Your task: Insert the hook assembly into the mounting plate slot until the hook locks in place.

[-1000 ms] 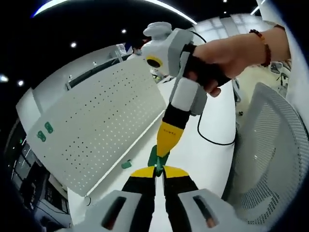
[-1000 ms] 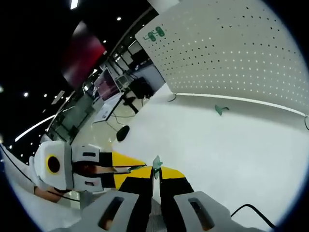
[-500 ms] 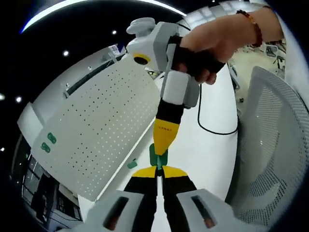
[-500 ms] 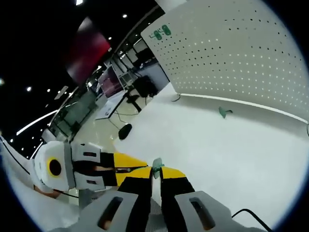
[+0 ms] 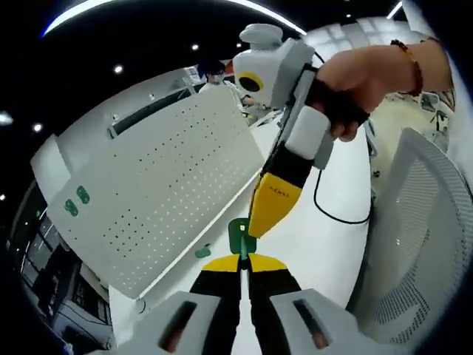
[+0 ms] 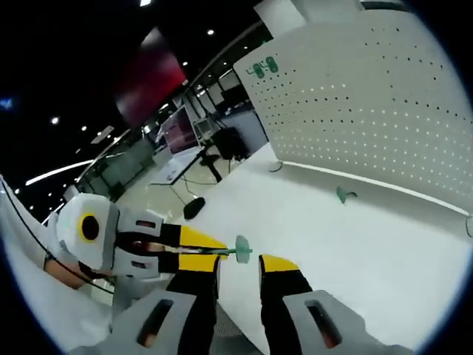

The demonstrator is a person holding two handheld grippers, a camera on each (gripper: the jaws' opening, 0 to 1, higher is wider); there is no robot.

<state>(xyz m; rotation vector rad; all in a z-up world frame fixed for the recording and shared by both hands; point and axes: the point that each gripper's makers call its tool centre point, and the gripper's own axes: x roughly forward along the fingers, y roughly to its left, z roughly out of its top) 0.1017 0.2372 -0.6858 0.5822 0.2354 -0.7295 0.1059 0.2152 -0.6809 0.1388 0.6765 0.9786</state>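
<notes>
Green hook assembly point(image 5: 241, 238) pinched in left gripper point(image 5: 243, 260) | right gripper point(image 6: 239, 260) spread, empty | pegboard mounting plate point(image 5: 159, 188) well apart | insertion not begun

You are working in open-plan office or lab hall: dark ceiling point(image 5: 148, 29) carrying spot lights and light strips, white worktop point(image 6: 355, 237) holding white pegboard panel point(image 5: 155, 192), mesh office chair point(image 5: 421, 244) standing beside you, desks with monitors point(image 6: 177, 133) sitting farther back.
</notes>
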